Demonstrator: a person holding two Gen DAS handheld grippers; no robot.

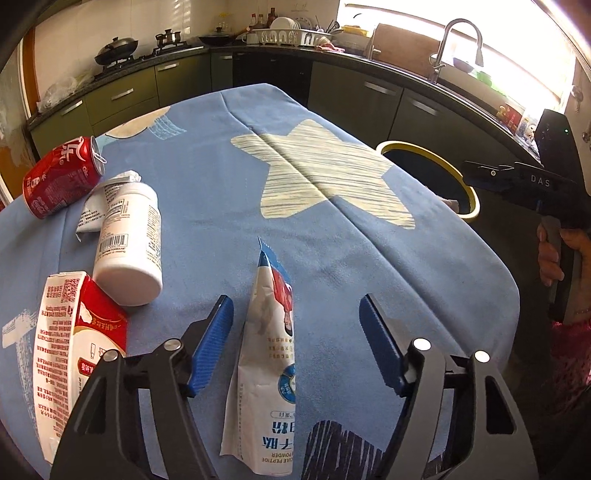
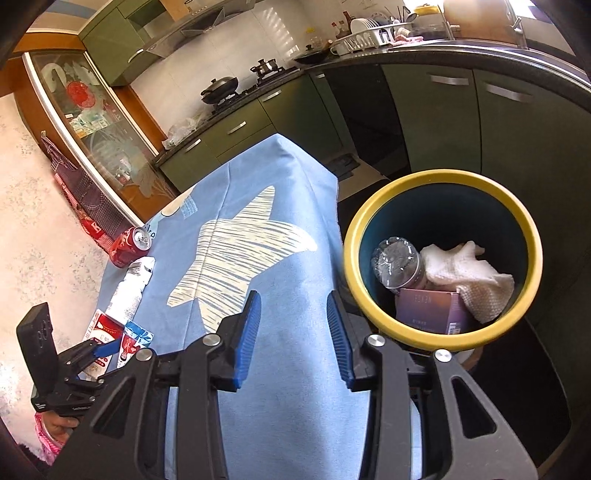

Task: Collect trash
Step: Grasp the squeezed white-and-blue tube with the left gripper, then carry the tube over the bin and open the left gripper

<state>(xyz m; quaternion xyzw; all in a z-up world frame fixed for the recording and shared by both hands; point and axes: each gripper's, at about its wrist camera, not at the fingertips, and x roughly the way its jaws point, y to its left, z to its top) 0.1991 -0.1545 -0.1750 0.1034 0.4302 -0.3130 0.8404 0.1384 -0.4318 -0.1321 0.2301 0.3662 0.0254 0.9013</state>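
Only right wrist view shows bin (image 2: 441,332) contents; left hand-held gripper (image 1: 295,343) open astride torn powder sachet (image 1: 267,369); right hand-held gripper (image 2: 293,338) open, empty.

a wok (image 1: 116,47) sits near a dish rack (image 1: 291,35).

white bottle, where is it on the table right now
In the left wrist view the white bottle lies on its side at the table's left, between the red can behind and the red-and-white carton in front.
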